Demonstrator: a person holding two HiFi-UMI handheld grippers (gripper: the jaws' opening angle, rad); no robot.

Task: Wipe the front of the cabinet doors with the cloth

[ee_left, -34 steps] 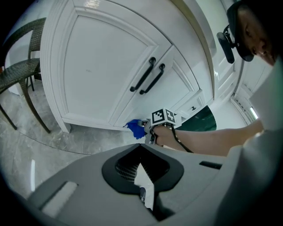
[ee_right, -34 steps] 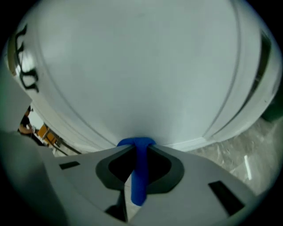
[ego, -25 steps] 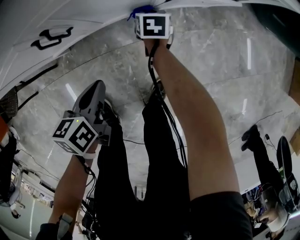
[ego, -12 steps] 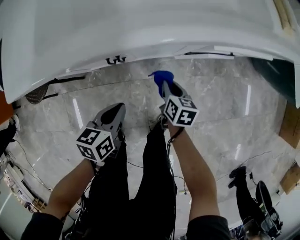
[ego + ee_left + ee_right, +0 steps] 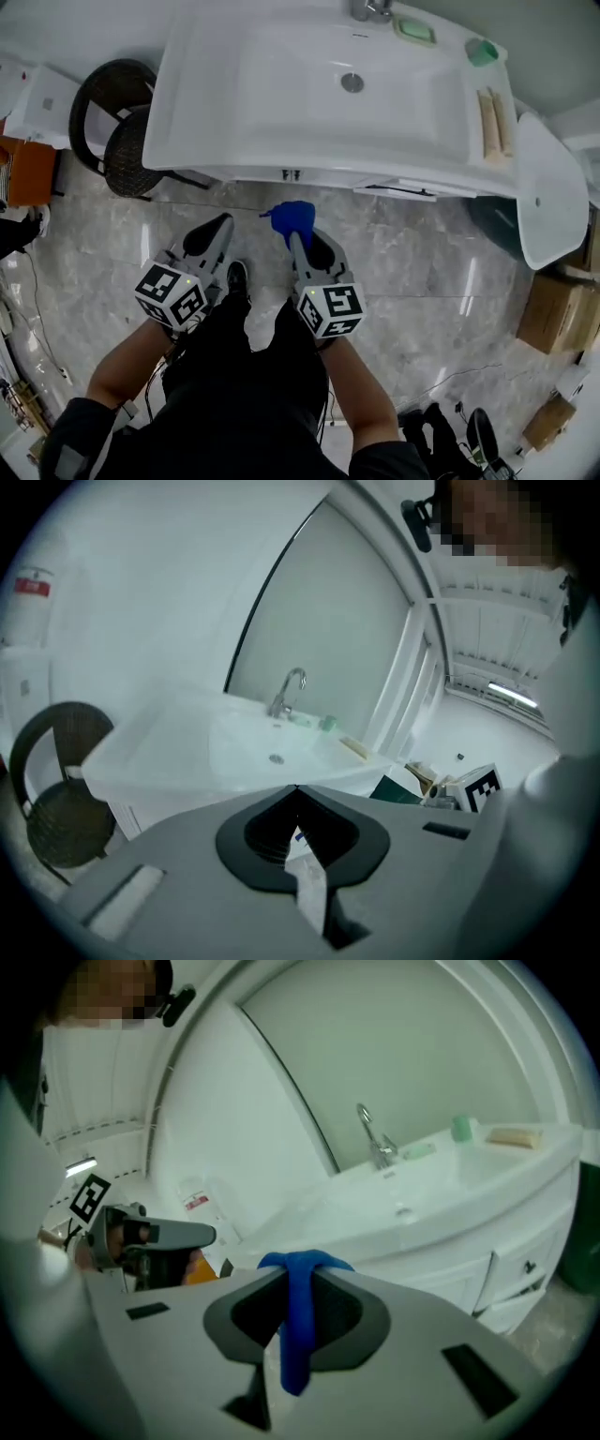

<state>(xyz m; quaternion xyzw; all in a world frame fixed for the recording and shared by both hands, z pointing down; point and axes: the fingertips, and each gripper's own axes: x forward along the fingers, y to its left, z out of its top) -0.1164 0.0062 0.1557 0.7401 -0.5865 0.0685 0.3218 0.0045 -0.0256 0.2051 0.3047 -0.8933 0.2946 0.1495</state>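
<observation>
A blue cloth point(image 5: 292, 217) is pinched in my right gripper point(image 5: 295, 236), which is shut on it; the cloth point(image 5: 298, 1316) hangs down between the closed jaws. My left gripper point(image 5: 217, 225) is shut with nothing in it, its tips point(image 5: 296, 789) meeting. Both are held above the floor, short of the white vanity. The cabinet doors point(image 5: 511, 1269) under the white sink basin point(image 5: 328, 84) show in the right gripper view, with small handles. From the head view only the doors' top edge point(image 5: 292, 174) shows under the basin rim.
A faucet point(image 5: 375, 1138), a green cup point(image 5: 481, 51) and a soap dish point(image 5: 413, 31) sit on the basin. Two dark round baskets point(image 5: 127, 117) stand left of the vanity. A white tub edge point(image 5: 553, 197) and cardboard boxes point(image 5: 553, 309) lie to the right. The floor is grey marble tile point(image 5: 441, 281).
The head view has swung up from the floor to take in the whole sink. Both grippers have come back toward the body, the right one away from the cabinet with the cloth still held.
</observation>
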